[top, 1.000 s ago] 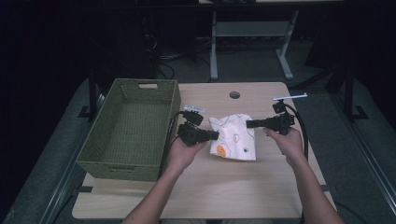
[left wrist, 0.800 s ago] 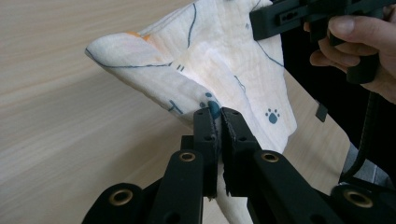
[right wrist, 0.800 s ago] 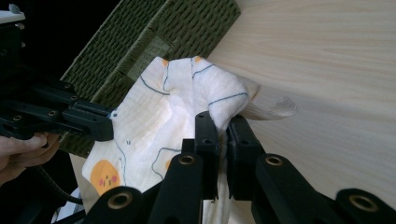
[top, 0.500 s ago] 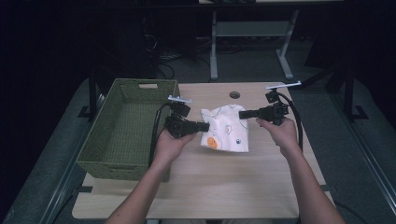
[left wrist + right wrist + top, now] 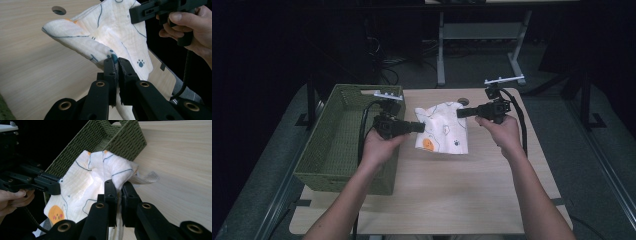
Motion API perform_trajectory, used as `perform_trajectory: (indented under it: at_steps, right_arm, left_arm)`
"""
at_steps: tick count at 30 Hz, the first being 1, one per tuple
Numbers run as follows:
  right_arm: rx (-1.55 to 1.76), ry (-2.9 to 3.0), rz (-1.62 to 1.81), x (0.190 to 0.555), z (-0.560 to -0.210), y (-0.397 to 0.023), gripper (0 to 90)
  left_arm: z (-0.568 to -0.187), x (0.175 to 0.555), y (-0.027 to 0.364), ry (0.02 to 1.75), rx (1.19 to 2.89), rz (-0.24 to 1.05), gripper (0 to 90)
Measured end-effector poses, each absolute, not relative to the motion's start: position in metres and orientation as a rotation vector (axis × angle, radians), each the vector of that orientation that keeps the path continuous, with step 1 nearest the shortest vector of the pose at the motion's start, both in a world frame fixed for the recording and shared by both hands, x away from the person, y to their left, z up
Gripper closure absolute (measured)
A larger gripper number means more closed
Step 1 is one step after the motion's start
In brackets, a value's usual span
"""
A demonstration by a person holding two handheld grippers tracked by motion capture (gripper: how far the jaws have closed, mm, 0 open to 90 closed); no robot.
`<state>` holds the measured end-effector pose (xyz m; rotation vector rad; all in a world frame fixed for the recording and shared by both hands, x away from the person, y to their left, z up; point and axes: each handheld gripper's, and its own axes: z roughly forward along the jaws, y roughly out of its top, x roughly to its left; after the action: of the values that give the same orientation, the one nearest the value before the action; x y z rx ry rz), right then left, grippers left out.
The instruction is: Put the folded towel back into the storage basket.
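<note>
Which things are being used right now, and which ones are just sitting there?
In use:
- printed white cloth, held up off the table
- left gripper, shut on one corner
- right gripper, shut on another corner

Just sitting there:
- green woven basket, beside the cloth
- wooden table
- round hole in the tabletop

No words, brand names, labels or numbers can be read anywhere. The only markings are printed pictures on the white cloth [image 5: 443, 129]: a round orange face near its lower left corner, small dark blue paw prints (clearest in the left gripper view) and thin blue outline drawings. The green basket [image 5: 343, 137] and the table [image 5: 452, 195] carry no writing.
</note>
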<state>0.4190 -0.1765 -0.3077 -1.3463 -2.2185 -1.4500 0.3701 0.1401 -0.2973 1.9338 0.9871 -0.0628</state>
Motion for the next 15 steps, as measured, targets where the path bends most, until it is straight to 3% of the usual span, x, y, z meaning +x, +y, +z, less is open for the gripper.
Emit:
perform_trajectory:
  at_steps: [15]
  right_arm:
    - [-1.290, -2.245, -1.454, 0.428, -0.287, -0.138, 84.2]
  left_arm:
    - [-0.280, 0.372, 0.176, 0.993, 1.917, -0.043, 85.9]
